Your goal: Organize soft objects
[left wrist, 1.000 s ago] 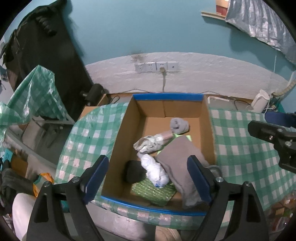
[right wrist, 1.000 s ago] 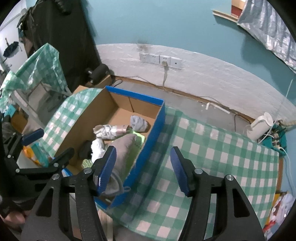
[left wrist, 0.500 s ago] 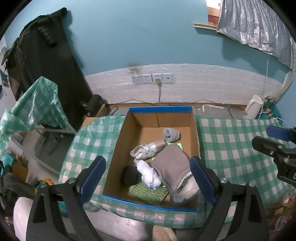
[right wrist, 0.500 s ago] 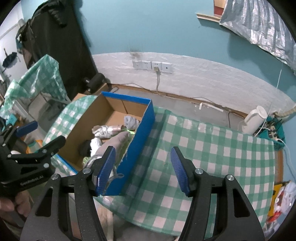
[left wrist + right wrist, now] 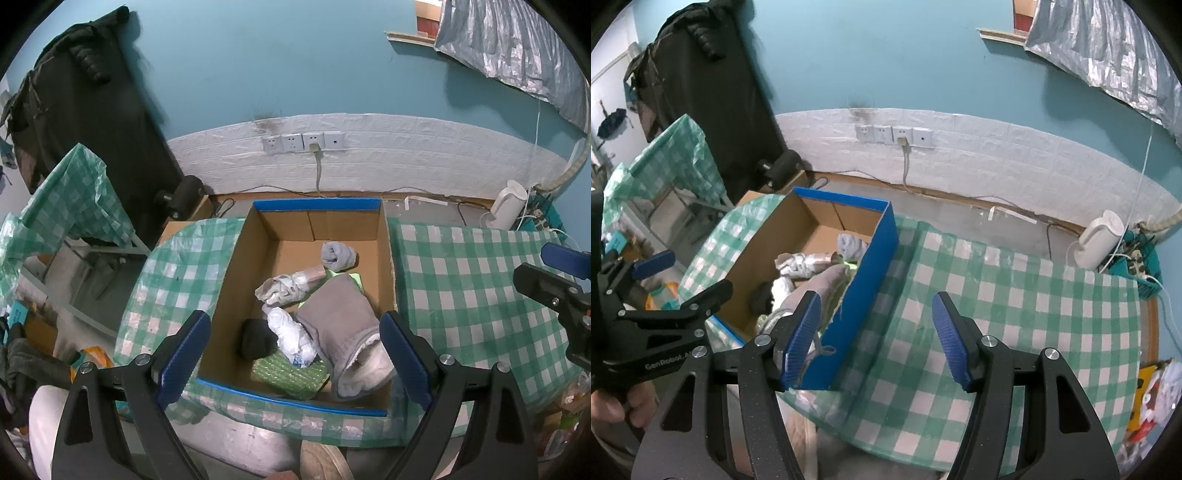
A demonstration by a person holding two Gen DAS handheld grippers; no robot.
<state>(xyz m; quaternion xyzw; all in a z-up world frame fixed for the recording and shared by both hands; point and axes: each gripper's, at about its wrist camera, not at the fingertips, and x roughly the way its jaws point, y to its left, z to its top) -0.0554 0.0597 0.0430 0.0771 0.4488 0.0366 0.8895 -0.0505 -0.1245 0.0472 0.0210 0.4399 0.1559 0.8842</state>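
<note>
Teal wall with a white brick-pattern strip and a row of wall sockets [image 5: 303,142] forms the background; below it I see a table under a green-and-white checked cloth [image 5: 461,280], on which a cardboard box [image 5: 258,236] with blue outer faces stands.

Left gripper [image 5: 295,363]: I read the jaws as spread to their widest, having just finished opening. Nothing sits between the blue pads [image 5: 184,354], and they touch nothing. The gripper hangs above the near edge of the box, its fingers straddling the box's near end.

Right gripper [image 5: 877,339]: the jaws stand moderately apart and hold nothing. It hangs over the checked cloth just beside the blue side wall of the box; the left finger overlaps the box's near corner in the right wrist view, but I cannot tell whether it touches.

Box contents: a folded grey cloth [image 5: 340,325] lies against the right wall, its near end drooping toward the front corner. Beside it lie a crumpled white piece [image 5: 291,336], a black bundle [image 5: 256,338], a green textured pad [image 5: 291,374], a rolled grey sock [image 5: 338,254] at the far end and a pale wrapped bundle [image 5: 288,286].

Legible writing: "GenRobot" printed in white on the body of the left gripper, seen from the right wrist view. A white kettle [image 5: 1102,238] stands on the floor.
</note>
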